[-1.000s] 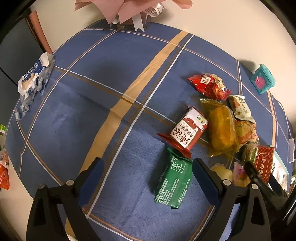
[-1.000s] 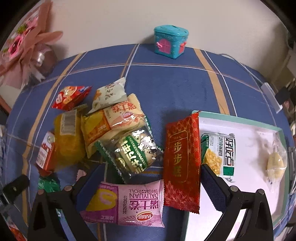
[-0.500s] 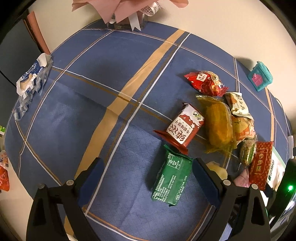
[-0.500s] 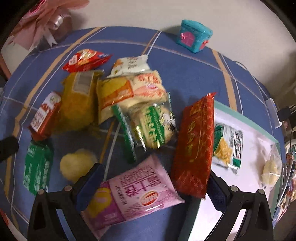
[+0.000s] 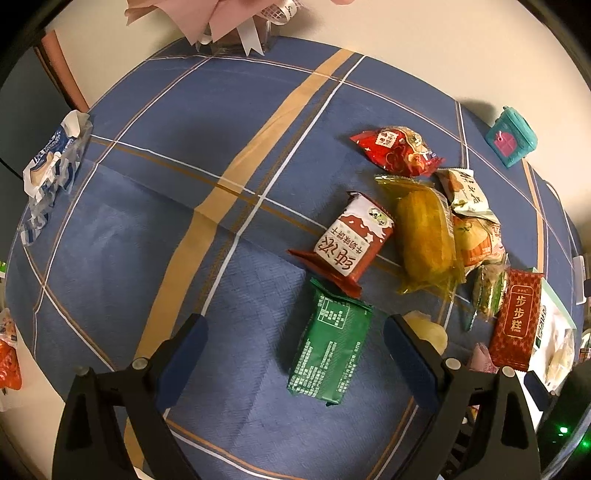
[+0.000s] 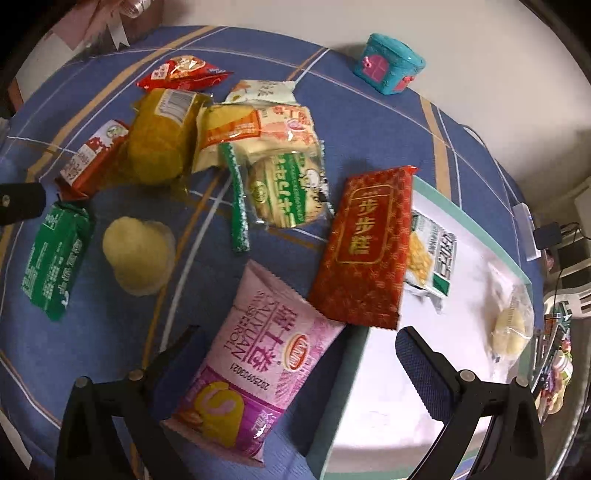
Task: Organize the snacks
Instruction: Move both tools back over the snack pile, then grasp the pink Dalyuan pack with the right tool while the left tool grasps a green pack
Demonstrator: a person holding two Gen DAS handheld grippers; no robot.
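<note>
A pile of snacks lies on the blue plaid tablecloth [image 5: 147,229]. My left gripper [image 5: 295,354] is open, its fingers on either side of a green packet [image 5: 328,354]. Just beyond lie a red-and-white pack [image 5: 351,243] and a yellow cake [image 5: 424,236]. My right gripper [image 6: 299,362] is open over a pink swiss-roll packet [image 6: 255,362], beside the white tray [image 6: 476,266] with a teal rim. A red packet [image 6: 369,243] leans over the tray's edge. In the tray lie a green-and-white packet [image 6: 432,258] and a pale pastry [image 6: 511,325].
A teal toy box [image 6: 388,66] stands at the far edge by the wall. Pink ribbons and a clear box [image 5: 236,22] sit at the back. A blue-and-white wrapper [image 5: 51,162] lies at the left edge. A round pale pastry [image 6: 140,254] sits near the green packet.
The right gripper has swung and moved closer, so the pink packet now lies between its fingers. The left view has shifted slightly; the green packet sits more centred between its fingers.
</note>
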